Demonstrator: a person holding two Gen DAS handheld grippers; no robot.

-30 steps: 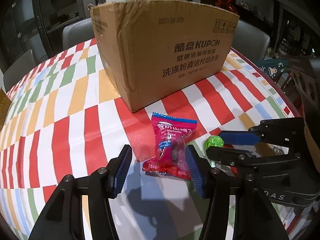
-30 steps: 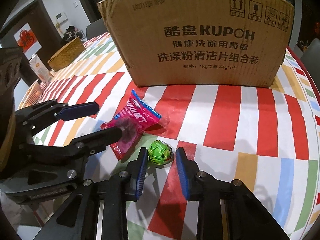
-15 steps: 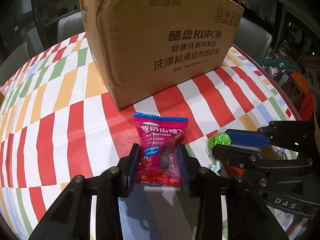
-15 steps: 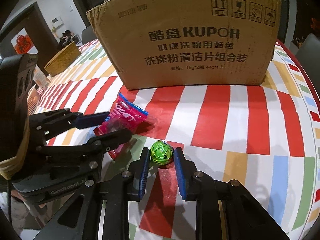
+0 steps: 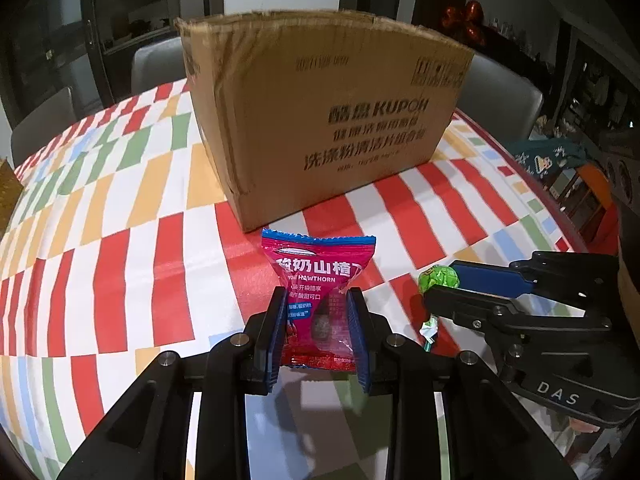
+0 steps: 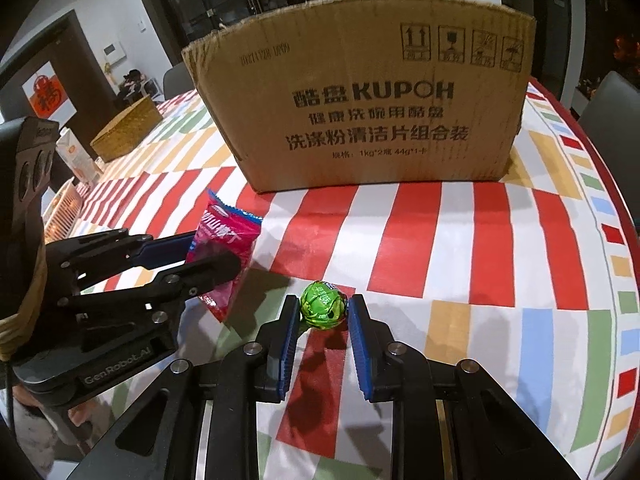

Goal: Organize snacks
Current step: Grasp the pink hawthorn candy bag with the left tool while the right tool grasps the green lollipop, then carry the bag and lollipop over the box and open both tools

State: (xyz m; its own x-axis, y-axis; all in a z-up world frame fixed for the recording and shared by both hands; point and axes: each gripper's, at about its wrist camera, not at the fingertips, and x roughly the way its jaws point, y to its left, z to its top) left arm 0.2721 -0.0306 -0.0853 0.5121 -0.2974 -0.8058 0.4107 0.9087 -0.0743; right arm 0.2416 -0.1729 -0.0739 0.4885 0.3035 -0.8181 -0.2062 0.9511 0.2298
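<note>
Cardboard box (image 5: 320, 120) open-topped on striped table (image 5: 120, 260), likely the destination. Pink hawthorn packet (image 5: 320, 300) pinched upright in just-closing left gripper (image 5: 319, 324), lifted for carrying. Green foil candy (image 6: 323, 307) clamped by right gripper (image 6: 324, 320).

Pink packet (image 5: 320, 280), green candy (image 6: 323, 307), striped tablecloth (image 6: 460, 240)
</note>
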